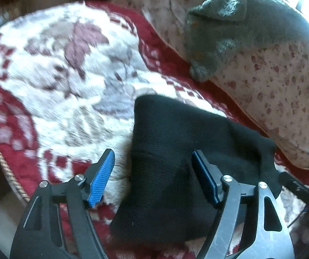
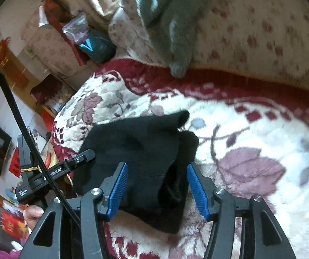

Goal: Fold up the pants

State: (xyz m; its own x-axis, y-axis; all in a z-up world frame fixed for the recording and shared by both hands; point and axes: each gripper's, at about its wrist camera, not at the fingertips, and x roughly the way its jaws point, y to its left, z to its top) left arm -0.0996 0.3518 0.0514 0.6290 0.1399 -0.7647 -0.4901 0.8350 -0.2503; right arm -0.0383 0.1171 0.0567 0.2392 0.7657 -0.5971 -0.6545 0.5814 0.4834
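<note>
The black pants [image 1: 176, 151] lie in a folded bundle on the red and white floral blanket [image 1: 57, 64]. My left gripper [image 1: 152, 153] hovers over their left part with its blue pads wide apart; the left pad is over bare blanket, clear of the cloth. In the right wrist view the pants [image 2: 141, 146] reach between the pads of my right gripper [image 2: 156, 165], which stand apart and do not press the cloth. The left gripper's black body [image 2: 46, 174] shows at the pants' left edge, with a person's thumb [image 2: 33, 212] below it.
A grey knitted garment [image 1: 240, 28] lies on a pale flowered quilt [image 1: 284, 86] behind the pants. Plastic bags [image 2: 89, 38] and furniture stand past the bed's far left end. A black cable [image 2: 14, 108] crosses the right wrist view's left side.
</note>
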